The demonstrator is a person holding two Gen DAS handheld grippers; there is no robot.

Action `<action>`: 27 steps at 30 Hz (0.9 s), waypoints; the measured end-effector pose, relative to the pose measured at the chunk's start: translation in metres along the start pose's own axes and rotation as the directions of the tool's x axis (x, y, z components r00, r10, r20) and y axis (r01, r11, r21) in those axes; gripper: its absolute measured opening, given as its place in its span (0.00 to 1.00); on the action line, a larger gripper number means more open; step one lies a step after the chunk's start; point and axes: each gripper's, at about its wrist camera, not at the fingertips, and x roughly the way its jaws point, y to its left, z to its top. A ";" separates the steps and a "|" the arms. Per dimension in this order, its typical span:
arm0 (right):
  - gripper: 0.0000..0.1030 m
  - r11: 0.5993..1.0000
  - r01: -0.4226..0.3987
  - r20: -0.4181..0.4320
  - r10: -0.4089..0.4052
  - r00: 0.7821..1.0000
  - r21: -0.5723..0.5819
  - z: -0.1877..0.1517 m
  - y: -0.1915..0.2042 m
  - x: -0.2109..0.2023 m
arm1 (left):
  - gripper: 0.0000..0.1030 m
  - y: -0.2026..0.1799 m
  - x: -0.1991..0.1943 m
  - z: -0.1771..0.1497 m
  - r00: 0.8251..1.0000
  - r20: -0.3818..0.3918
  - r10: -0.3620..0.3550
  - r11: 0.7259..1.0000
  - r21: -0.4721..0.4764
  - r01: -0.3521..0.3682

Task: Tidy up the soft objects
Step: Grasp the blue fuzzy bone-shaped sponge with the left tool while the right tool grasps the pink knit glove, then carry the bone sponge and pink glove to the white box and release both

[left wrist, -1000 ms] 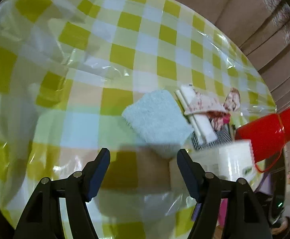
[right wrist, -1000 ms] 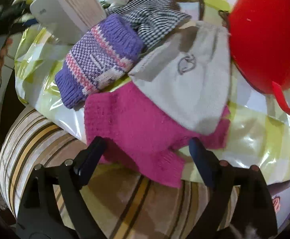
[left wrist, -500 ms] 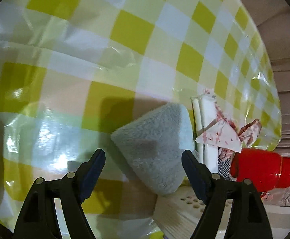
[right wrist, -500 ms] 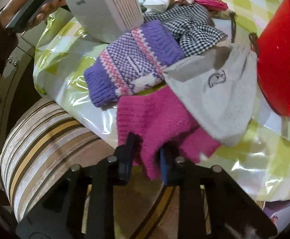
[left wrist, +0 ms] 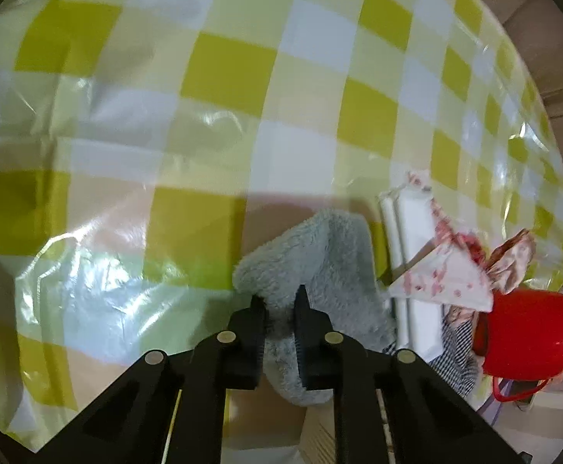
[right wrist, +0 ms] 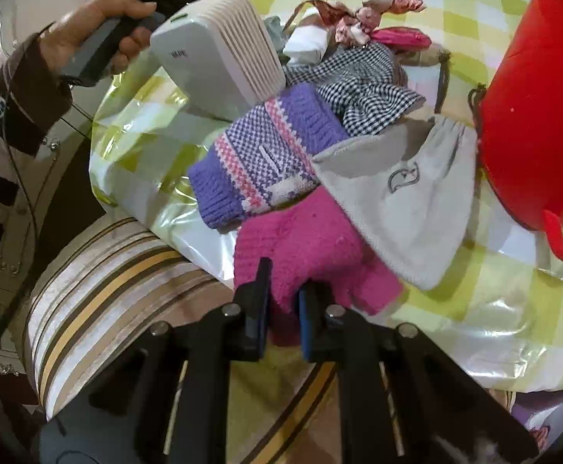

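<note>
Left wrist view
Left gripper (left wrist: 280,303): jaws have just closed; they now pinch the near edge of the pale grey-blue fleece cloth (left wrist: 322,266).
Fleece cloth: lies on the yellow-and-white checked tablecloth (left wrist: 219,77), its near part bunched up between the pads.
Right of the cloth: a white folded item (left wrist: 413,239) lies just beside it, with a floral-print fabric piece (left wrist: 442,284) on top.
Red plastic container (left wrist: 529,334): lies on its side at the right edge of the table.

Right wrist view
Right gripper (right wrist: 284,284): jaws have just closed; they now clamp the near edge of the pink knitted piece (right wrist: 312,237).
Pink knitted piece: at the table edge, partly under the grey knit hat (right wrist: 409,193) and touching the purple patterned knit (right wrist: 262,158).
Black-and-white checked fabric (right wrist: 362,89): behind the purple knit.
White ribbed device (right wrist: 219,58): stands on the table, left of the pile.
Person's hand (right wrist: 99,34): holds a dark handle, upper left.
Striped cushion (right wrist: 99,270): below the table edge.
Red container: at right, close to the grey hat.
</note>
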 end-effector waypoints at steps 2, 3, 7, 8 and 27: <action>0.15 1.000 -0.004 0.013 0.004 1.000 0.003 -0.003 -0.002 -0.006 | 0.11 0.002 -0.010 0.000 0.999 0.042 -0.009 1.000 -0.004 0.009; 0.15 1.000 -0.006 0.019 0.006 1.000 0.006 -0.004 -0.002 -0.008 | 0.11 0.003 -0.016 -0.001 0.997 0.073 -0.013 1.000 -0.009 0.013; 0.15 1.000 -0.007 0.053 0.006 0.999 0.016 -0.006 -0.006 -0.022 | 0.11 0.006 -0.035 -0.005 0.987 0.158 -0.022 0.999 -0.025 0.026; 0.15 1.000 -0.005 0.060 0.003 0.998 0.019 -0.007 -0.007 -0.026 | 0.11 0.005 -0.040 -0.008 0.984 0.178 -0.017 0.999 -0.029 0.023; 0.14 1.000 -0.010 0.207 0.014 0.978 -0.023 -0.023 0.014 -0.092 | 0.11 0.026 -0.154 -0.058 0.903 0.428 -0.034 0.998 -0.041 0.057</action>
